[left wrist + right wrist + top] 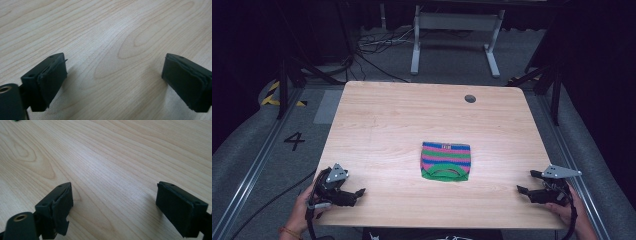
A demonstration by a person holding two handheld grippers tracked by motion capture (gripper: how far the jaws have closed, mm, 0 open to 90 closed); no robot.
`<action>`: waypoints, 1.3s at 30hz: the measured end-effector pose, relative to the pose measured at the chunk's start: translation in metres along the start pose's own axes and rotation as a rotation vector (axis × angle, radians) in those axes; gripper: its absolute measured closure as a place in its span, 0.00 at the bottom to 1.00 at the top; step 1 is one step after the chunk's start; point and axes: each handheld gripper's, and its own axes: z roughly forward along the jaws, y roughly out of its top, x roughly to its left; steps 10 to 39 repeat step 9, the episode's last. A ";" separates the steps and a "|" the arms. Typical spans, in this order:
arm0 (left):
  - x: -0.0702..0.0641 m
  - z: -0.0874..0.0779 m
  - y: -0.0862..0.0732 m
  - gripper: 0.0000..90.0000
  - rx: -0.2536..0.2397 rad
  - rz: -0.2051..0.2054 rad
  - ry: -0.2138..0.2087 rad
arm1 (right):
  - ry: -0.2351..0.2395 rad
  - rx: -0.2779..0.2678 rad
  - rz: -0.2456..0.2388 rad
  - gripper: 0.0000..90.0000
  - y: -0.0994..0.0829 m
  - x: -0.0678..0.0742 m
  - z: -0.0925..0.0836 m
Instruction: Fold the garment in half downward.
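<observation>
Between two wide-open hand-held grippers lies a folded striped cloth point(446, 161).

Left gripper point(113, 75), jaws wide apart, over bare wooden table point(105, 30).

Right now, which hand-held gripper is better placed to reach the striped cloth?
Neither clearly: the striped cloth lies about midway, slightly nearer the right hand-held gripper than the left hand-held gripper. Both are open and empty.
</observation>
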 end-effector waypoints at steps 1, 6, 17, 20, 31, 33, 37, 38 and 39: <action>0.000 0.001 0.001 0.03 0.010 -0.007 0.005 | -0.001 0.000 0.001 0.16 0.000 0.000 0.000; -0.001 0.002 0.002 0.00 0.013 -0.018 0.009 | -0.008 0.004 0.005 0.14 0.000 0.000 0.000; -0.001 0.002 0.002 0.00 0.013 -0.018 0.008 | -0.012 0.009 0.011 0.12 0.000 0.000 0.001; -0.001 0.002 0.002 0.00 0.013 -0.018 0.008 | -0.012 0.009 0.011 0.12 0.000 0.000 0.001; -0.001 0.002 0.002 0.00 0.013 -0.018 0.008 | -0.012 0.009 0.011 0.12 0.000 0.000 0.001; -0.001 0.002 0.002 0.00 0.013 -0.018 0.008 | -0.012 0.009 0.011 0.12 0.000 0.000 0.001; -0.001 0.002 0.002 0.00 0.013 -0.018 0.008 | -0.012 0.009 0.011 0.12 0.000 0.000 0.001; -0.001 0.002 0.002 0.00 0.013 -0.018 0.008 | -0.012 0.009 0.011 0.12 0.000 0.000 0.001; -0.001 0.002 0.002 0.00 0.013 -0.018 0.008 | -0.012 0.009 0.011 0.12 0.000 0.000 0.001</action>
